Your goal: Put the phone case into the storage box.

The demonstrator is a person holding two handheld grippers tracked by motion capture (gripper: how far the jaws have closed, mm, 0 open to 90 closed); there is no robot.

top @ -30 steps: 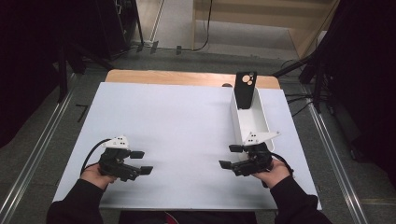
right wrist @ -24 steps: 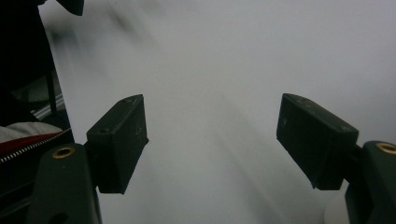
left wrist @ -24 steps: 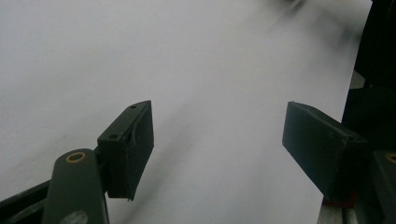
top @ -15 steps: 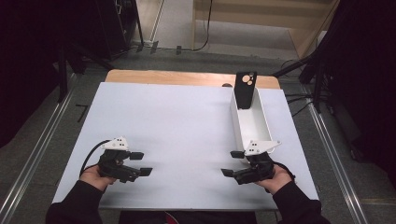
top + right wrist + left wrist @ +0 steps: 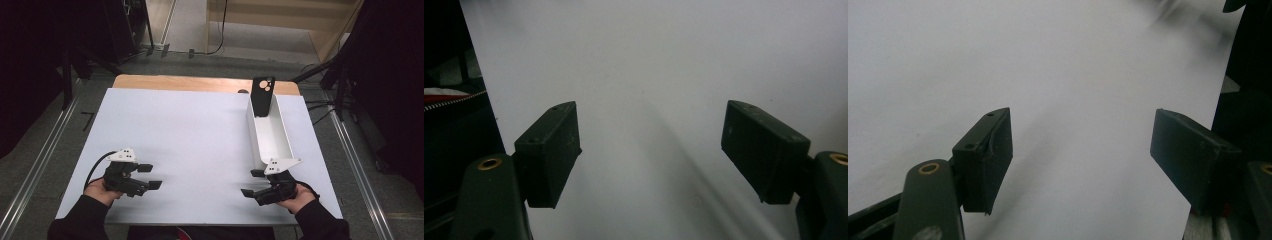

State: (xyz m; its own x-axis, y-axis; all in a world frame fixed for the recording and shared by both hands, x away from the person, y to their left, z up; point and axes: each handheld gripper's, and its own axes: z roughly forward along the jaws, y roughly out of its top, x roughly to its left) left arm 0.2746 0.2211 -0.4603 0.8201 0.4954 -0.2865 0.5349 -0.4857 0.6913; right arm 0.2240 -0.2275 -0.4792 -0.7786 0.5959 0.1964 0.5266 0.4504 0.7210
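Observation:
My left gripper [image 5: 150, 176] rests low over the white table sheet [image 5: 190, 135] near its front left, jaws pointing right. It is open, and in the left gripper view [image 5: 1083, 150] only bare white sheet lies between its pads. My right gripper [image 5: 251, 183] sits near the front right, pointing left, just in front of the near end of a long white tray [image 5: 280, 142]. It is open too, with nothing between its jaws in the right gripper view [image 5: 654, 150]. A black phone case [image 5: 262, 95] with round camera holes stands upright at the tray's far end.
The white sheet covers a wooden table whose far edge [image 5: 200, 82] shows as a brown strip. Metal rails [image 5: 350, 150] run along both sides of the table. Dark floor and cables lie beyond it.
My right gripper has come down and back toward the table's front edge, away from the tray's near end. The left gripper has stayed where it was.

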